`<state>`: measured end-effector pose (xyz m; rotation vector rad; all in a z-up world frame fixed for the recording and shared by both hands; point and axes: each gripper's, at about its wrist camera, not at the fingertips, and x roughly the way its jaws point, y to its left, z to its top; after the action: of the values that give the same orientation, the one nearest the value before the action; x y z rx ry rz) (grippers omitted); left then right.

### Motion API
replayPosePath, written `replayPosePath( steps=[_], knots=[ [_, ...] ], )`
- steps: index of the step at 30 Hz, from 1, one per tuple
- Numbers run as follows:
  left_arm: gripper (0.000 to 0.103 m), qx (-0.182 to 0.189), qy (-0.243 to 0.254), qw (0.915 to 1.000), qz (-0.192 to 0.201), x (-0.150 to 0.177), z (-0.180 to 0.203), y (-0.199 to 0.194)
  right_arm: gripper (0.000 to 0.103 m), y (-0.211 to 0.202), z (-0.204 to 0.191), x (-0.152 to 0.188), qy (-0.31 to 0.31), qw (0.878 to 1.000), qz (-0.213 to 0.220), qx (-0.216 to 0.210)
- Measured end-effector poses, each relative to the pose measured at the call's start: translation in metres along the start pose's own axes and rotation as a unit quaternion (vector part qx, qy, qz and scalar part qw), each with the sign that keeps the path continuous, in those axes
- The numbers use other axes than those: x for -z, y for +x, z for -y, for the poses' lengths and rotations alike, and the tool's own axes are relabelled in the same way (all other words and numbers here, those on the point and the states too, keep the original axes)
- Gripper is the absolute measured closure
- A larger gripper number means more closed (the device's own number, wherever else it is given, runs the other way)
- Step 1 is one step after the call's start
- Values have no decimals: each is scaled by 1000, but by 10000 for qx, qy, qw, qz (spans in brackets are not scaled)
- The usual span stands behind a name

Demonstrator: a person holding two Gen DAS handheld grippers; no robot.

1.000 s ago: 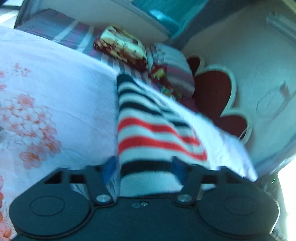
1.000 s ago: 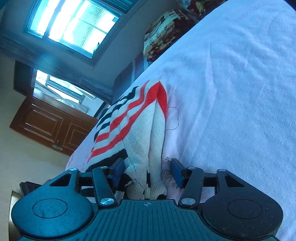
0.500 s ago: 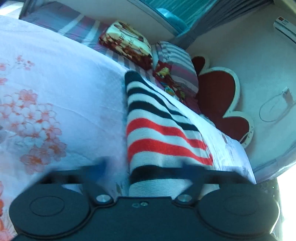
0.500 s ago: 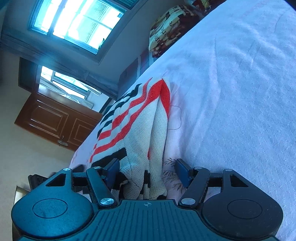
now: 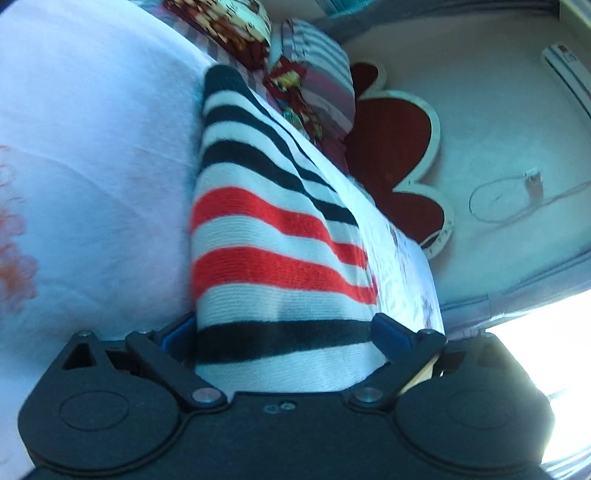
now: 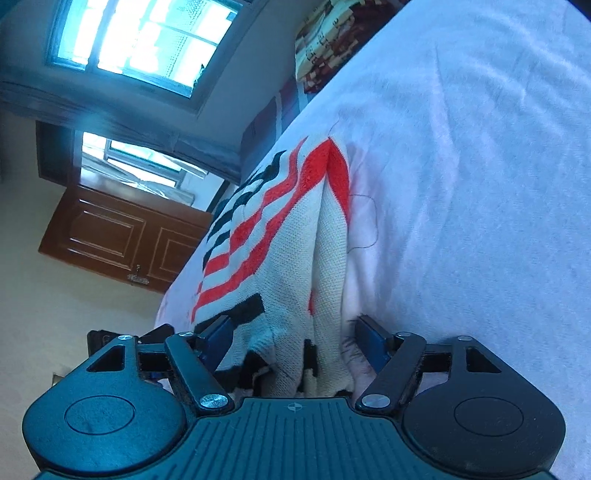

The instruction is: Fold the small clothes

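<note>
A folded knit sweater (image 5: 273,229) with white, red and black stripes lies on the pale bed sheet (image 5: 92,147). My left gripper (image 5: 284,336) is open wide, its blue pads on either side of the sweater's near edge. In the right wrist view the sweater (image 6: 280,236) shows its folded layers end on. My right gripper (image 6: 295,339) is open too, its pads straddling the sweater's near end without pinching it.
Patterned pillows (image 5: 229,26) and a striped one (image 5: 321,62) lie at the bed's head, beside a red flower-shaped headboard (image 5: 391,147). In the right wrist view a window (image 6: 140,40), a wooden cabinet (image 6: 114,236) and a folded blanket (image 6: 332,40) show beyond the bed.
Both grippers have opened wider around the sweater. The left camera has moved closer along the sweater, and the sweater has stayed flat on the bed.
</note>
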<state>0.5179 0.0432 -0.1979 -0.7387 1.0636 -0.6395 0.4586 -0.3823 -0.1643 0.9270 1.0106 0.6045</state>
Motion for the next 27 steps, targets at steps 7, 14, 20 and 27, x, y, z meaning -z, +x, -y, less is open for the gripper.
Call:
replayPosePath(
  steps=[7, 14, 20, 27],
  knots=[
    [16, -320, 625, 9974, -179, -3, 17, 12, 31, 2, -10, -1, -487, 9987, -62, 143],
    [15, -64, 488, 9987, -119, -2, 5, 7, 31, -8, 5, -3, -150, 9999, 5, 67],
    [15, 12, 474, 9989, -57, 0, 1, 0, 31, 22, -9, -8, -263, 9988, -331, -266],
    [17, -235, 681, 9974, 78, 9, 11, 1, 54, 16, 8, -12, -201, 9994, -149, -220]
  ],
)
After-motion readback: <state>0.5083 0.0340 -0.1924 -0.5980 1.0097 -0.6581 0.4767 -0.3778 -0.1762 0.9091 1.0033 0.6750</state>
